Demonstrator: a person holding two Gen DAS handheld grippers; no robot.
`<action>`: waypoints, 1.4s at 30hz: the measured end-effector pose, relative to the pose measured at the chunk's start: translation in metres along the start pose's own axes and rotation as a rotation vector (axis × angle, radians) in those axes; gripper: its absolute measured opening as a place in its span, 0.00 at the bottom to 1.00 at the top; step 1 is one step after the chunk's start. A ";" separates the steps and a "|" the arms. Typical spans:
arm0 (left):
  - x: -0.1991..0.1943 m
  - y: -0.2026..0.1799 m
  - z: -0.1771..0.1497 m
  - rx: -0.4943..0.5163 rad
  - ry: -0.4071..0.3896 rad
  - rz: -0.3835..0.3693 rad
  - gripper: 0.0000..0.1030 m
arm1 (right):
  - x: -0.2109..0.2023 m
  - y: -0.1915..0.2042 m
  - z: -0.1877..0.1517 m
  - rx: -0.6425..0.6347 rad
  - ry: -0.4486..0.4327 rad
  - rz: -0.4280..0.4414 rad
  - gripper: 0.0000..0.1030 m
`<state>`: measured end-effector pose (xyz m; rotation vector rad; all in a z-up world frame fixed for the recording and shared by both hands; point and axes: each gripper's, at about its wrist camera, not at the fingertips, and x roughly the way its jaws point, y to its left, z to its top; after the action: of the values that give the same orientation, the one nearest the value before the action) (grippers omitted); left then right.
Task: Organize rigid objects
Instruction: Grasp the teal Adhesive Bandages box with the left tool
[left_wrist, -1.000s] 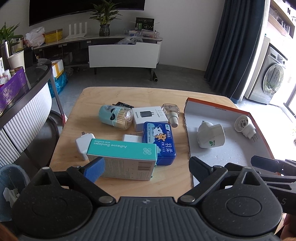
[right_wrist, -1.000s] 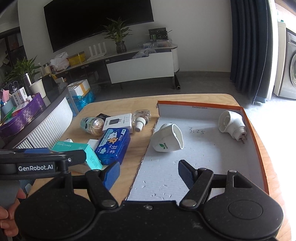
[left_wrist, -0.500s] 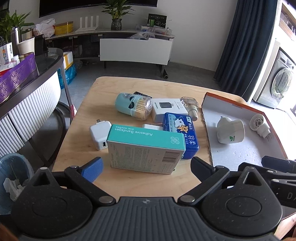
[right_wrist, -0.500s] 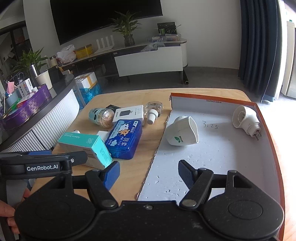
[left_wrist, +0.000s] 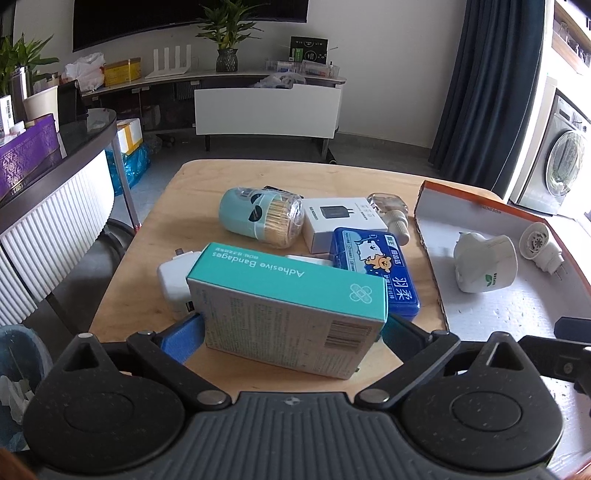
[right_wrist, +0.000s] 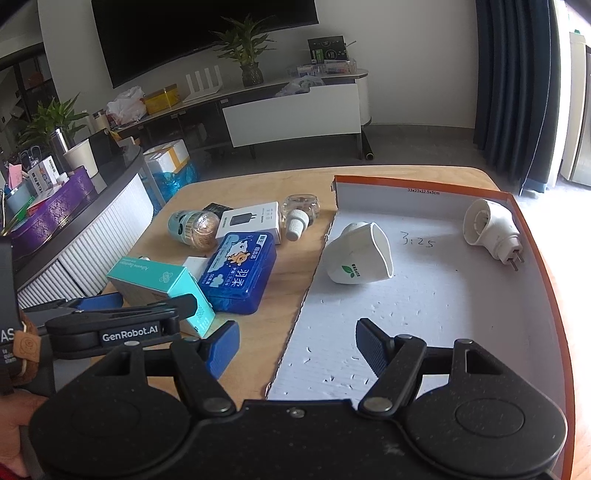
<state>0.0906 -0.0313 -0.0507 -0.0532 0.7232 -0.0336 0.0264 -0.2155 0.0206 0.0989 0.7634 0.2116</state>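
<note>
Between left claw (left_wrist: 291, 338) pads, bandage box (left_wrist: 291, 306) lying crosswise

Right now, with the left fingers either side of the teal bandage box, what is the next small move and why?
Probably close the left gripper on the teal cardboard bandage box: it sits between the open blue fingers, not visibly pinched. The white cardboard tray awaits it.

Both black plastic hand-held grippers are showing blue ribbed pads (right_wrist: 370, 345), silver pivot screws (left_wrist: 211, 397) and white "GenRobot.AI" lettering (right_wrist: 130, 336).
</note>
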 end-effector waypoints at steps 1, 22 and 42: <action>0.002 0.000 0.000 0.004 -0.005 0.004 1.00 | 0.001 -0.001 0.000 0.001 0.002 0.000 0.81; -0.006 0.014 -0.002 0.008 -0.055 -0.017 0.48 | 0.010 0.009 0.000 -0.026 0.026 0.008 0.81; -0.018 0.020 0.000 -0.083 -0.106 -0.086 0.29 | 0.019 0.026 0.005 -0.062 0.040 0.028 0.81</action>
<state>0.0772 -0.0100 -0.0397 -0.1648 0.6154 -0.0826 0.0393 -0.1859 0.0157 0.0464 0.7945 0.2646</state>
